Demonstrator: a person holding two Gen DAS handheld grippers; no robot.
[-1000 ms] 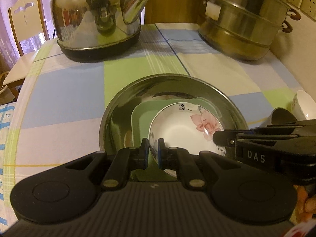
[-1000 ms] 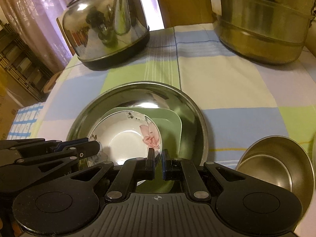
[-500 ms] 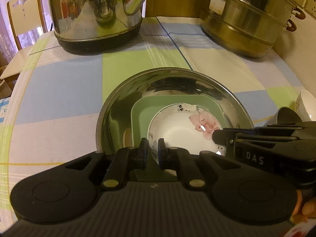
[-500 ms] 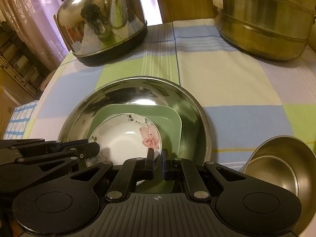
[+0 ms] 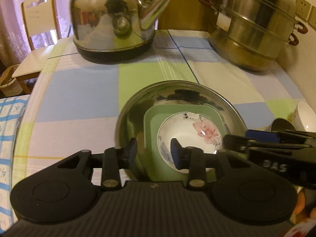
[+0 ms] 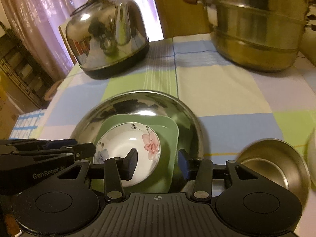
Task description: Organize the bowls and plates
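On the bench (image 5: 83,102), the large steel bowl (image 5: 136,110) holds the green square plate (image 5: 154,126), with the flowered bowl (image 5: 189,136) nested inside. Above their near rims, left tool (image 5: 154,151) and right tool (image 6: 157,163) are both opening, gripping nothing.

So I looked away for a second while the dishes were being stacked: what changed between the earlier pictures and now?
Both grippers let go: the left gripper and the right gripper, shut a second ago, are opening and have drawn back from the stack, with nothing pressed between their fingers. The flowered bowl stays in the green plate inside the steel basin. Kettle and steamer pot are unmoved.
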